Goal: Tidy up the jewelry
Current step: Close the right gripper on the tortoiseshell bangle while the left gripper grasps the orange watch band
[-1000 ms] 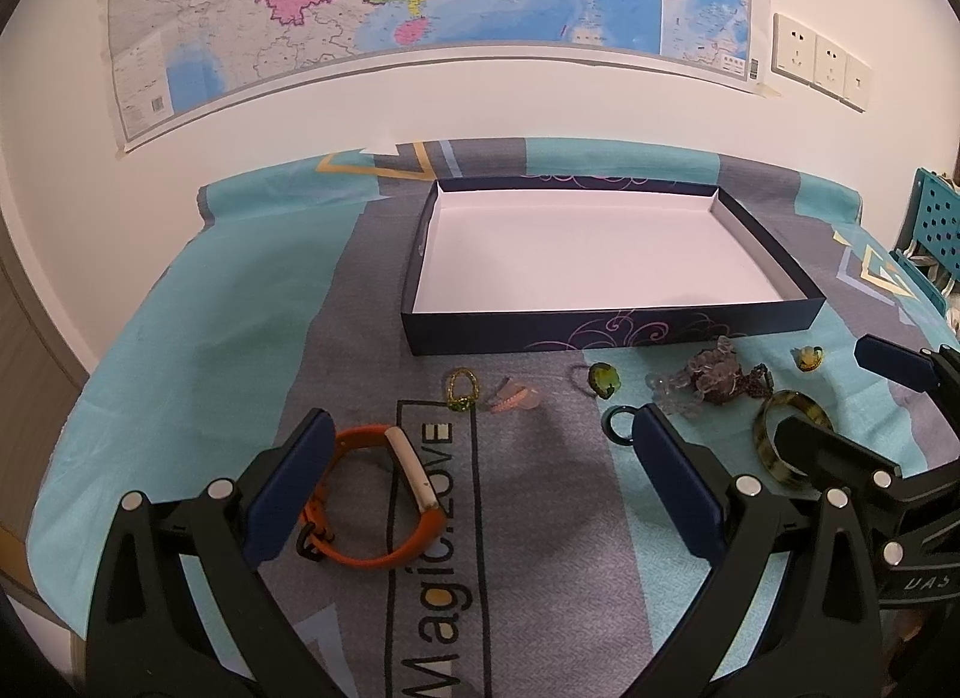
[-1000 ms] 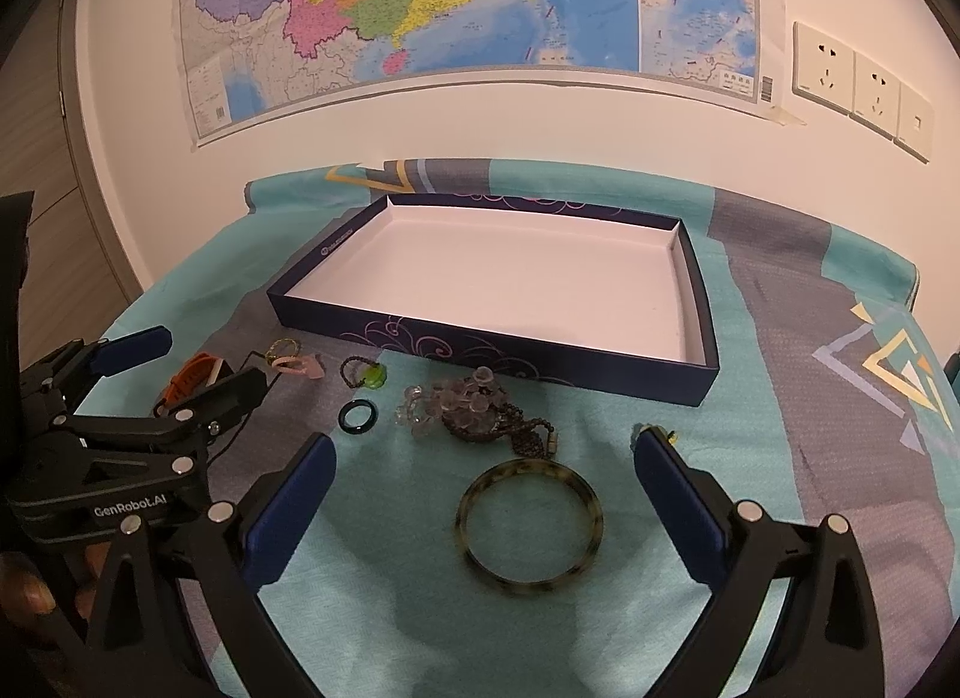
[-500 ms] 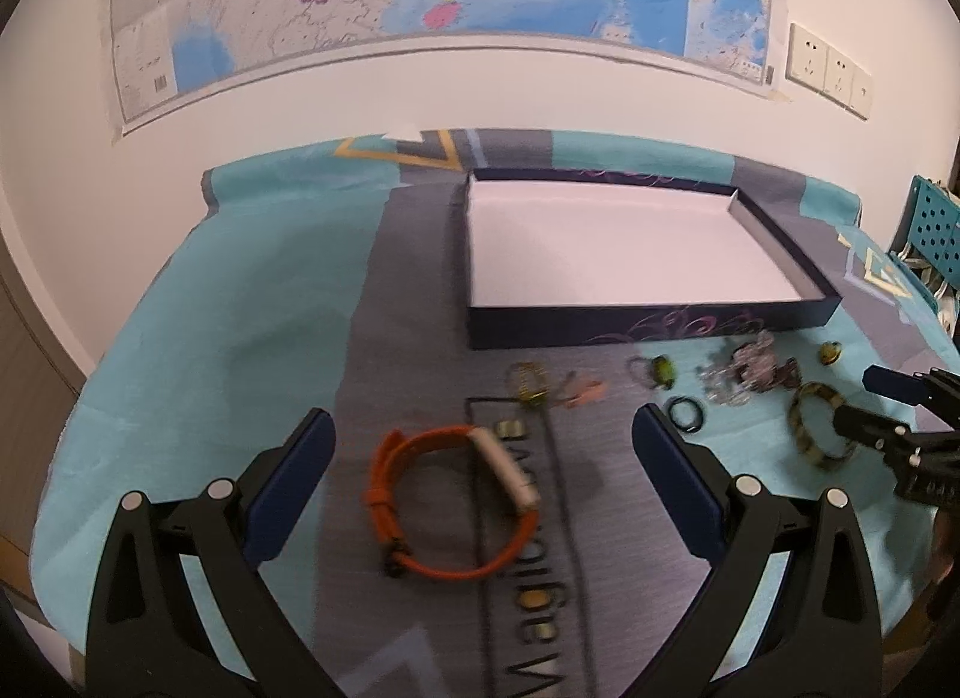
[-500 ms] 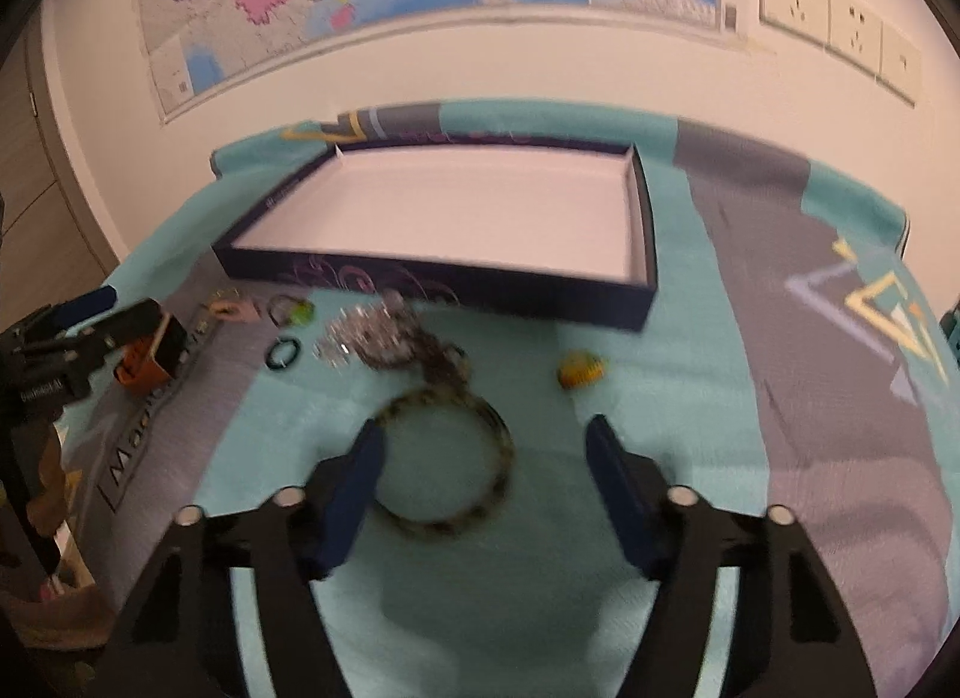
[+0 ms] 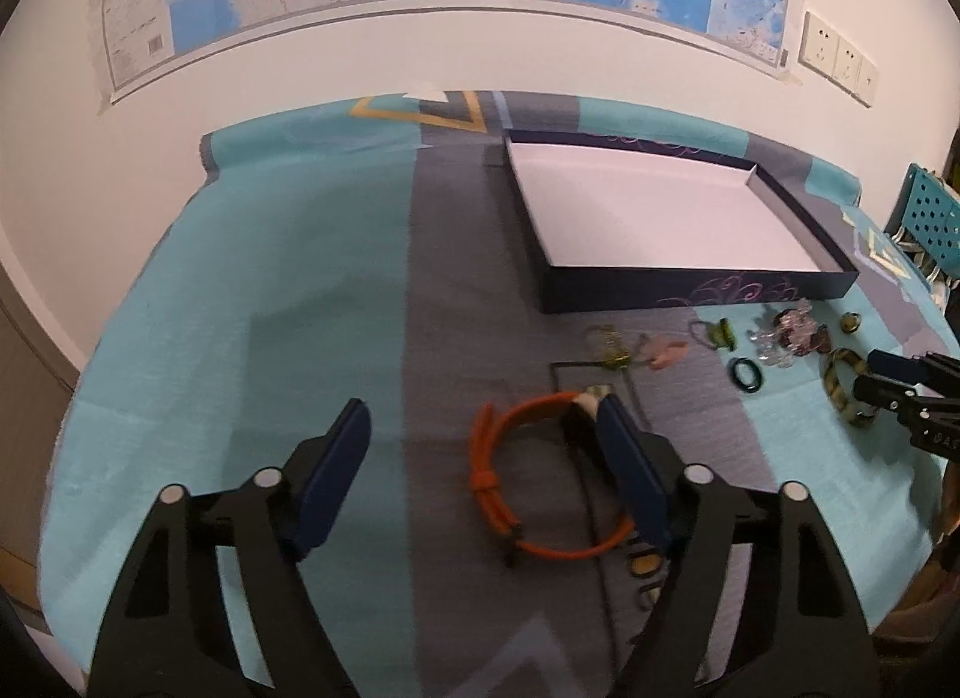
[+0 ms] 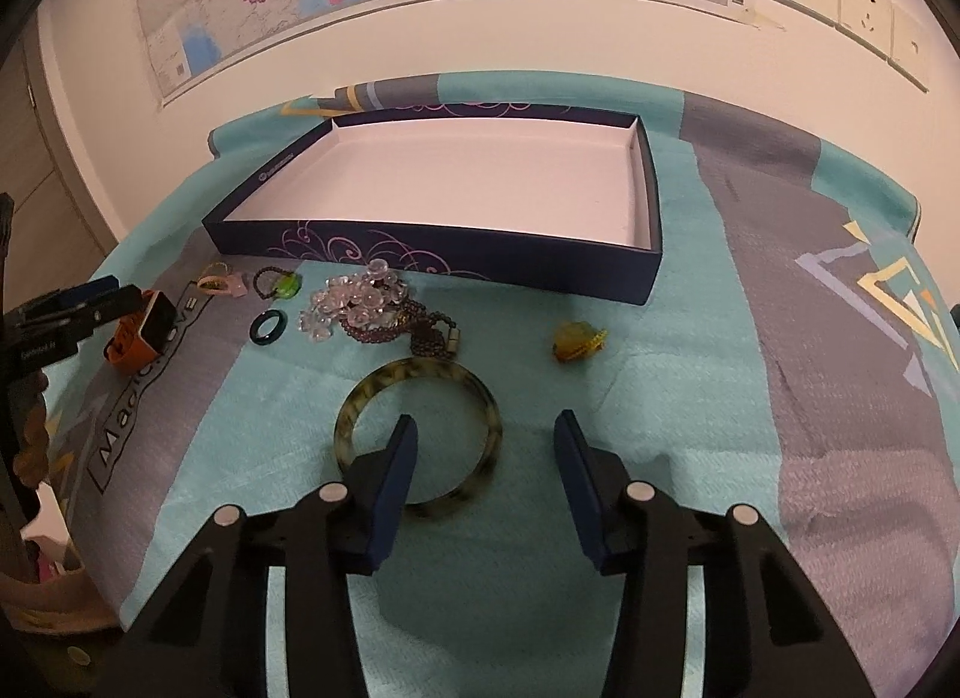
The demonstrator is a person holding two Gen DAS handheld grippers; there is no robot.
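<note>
An orange watch strap (image 5: pixel 498 476) lies looped on the cloth. My left gripper (image 5: pixel 480 416) hangs over it with its jaws closing. The strap's left side lies between them and the right finger (image 5: pixel 630 470) covers the watch face; neither pad presses. A mottled bangle (image 6: pixel 480 398) lies flat under my right gripper (image 6: pixel 486 425), whose jaws are closing too. Its left finger (image 6: pixel 390 488) stands inside the ring and the bangle's right side lies between the pads, untouched. The dark blue box (image 6: pixel 420 248) with a white floor holds nothing.
Before the box lie clear beads (image 6: pixel 354 302), a dark bead string (image 6: pixel 408 332), a dark green ring (image 6: pixel 267 329), a green-stone ring (image 6: pixel 282 284), a pink piece (image 6: pixel 222 284) and a yellow piece (image 6: pixel 576 341). A teal crate (image 5: pixel 930 218) stands past the table's right edge.
Both grippers' jaws have narrowed. The left gripper shifted so that the orange strap now lies under its right finger. The right gripper came down until its left finger stood inside the bangle.
</note>
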